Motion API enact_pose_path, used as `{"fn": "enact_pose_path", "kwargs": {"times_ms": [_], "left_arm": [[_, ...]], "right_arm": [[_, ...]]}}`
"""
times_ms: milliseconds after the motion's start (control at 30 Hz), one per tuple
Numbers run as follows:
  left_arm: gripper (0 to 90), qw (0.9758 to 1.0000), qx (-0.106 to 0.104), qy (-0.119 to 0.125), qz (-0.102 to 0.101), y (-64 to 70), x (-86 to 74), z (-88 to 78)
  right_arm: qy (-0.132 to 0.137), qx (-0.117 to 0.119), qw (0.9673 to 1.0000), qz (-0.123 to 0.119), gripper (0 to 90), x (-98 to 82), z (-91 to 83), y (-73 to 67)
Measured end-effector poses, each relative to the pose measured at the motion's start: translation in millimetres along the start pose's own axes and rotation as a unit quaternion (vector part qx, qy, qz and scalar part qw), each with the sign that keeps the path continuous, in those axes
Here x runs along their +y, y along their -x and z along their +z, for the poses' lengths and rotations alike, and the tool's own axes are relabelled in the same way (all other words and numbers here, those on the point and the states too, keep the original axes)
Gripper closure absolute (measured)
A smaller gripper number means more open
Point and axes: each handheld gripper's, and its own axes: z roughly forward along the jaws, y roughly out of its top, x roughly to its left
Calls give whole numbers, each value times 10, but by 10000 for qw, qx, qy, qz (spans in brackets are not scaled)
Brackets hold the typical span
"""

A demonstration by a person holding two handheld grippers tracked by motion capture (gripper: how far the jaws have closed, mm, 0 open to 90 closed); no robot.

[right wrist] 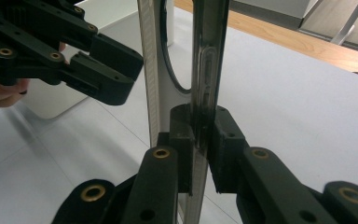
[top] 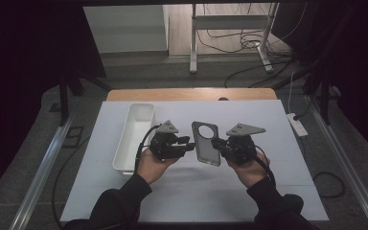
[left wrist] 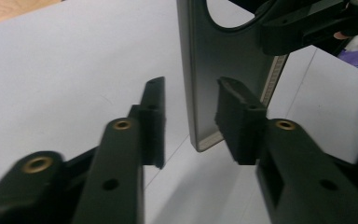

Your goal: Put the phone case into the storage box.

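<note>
A grey phone case (top: 206, 143) with a round camera hole is held just above the white mat between the two hands. My right gripper (top: 216, 143) is shut on one long side wall of the phone case (right wrist: 207, 60), whose dark rim is pinched between the pads of the right gripper (right wrist: 200, 126). My left gripper (top: 189, 143) reaches in from the other side. In the left gripper view its jaws (left wrist: 193, 121) straddle the bottom corner of the phone case (left wrist: 223, 70). One pad (left wrist: 154, 121) stands apart from the case, so the grip is not closed on it.
A long white bin (top: 134, 139) stands on the mat left of my left hand, seen also as the white bin (right wrist: 46, 100). The white mat (top: 196, 191) covers a wooden table (top: 191, 94). A power strip (top: 297, 123) lies off the mat's right edge.
</note>
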Motion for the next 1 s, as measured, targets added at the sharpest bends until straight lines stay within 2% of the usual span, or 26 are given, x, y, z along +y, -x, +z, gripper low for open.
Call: {"fn": "enact_pose_path", "kwargs": {"times_ms": [100, 433, 600, 767, 1000], "left_arm": [[697, 10000, 9, -34, -3, 7, -3, 19], [742, 9998, 142, -28, -104, -12, -18, 57], [809, 9998, 64, -29, -185, -25, -21, 58], [851, 9993, -18, 21, -386, -64, -23, 39], [883, 9985, 106, 57, -533, -64, -22, 28]], "right_arm": [[3, 7, 10000, -4, 813, -6, 13, -14], [17, 85, 10000, 32, 813, -15, 44, -61], [5, 116, 9999, 52, 813, -19, 54, -77], [51, 194, 9998, 80, 809, -31, 62, -79], [67, 397, 9991, 151, 798, -47, 87, -88]]}}
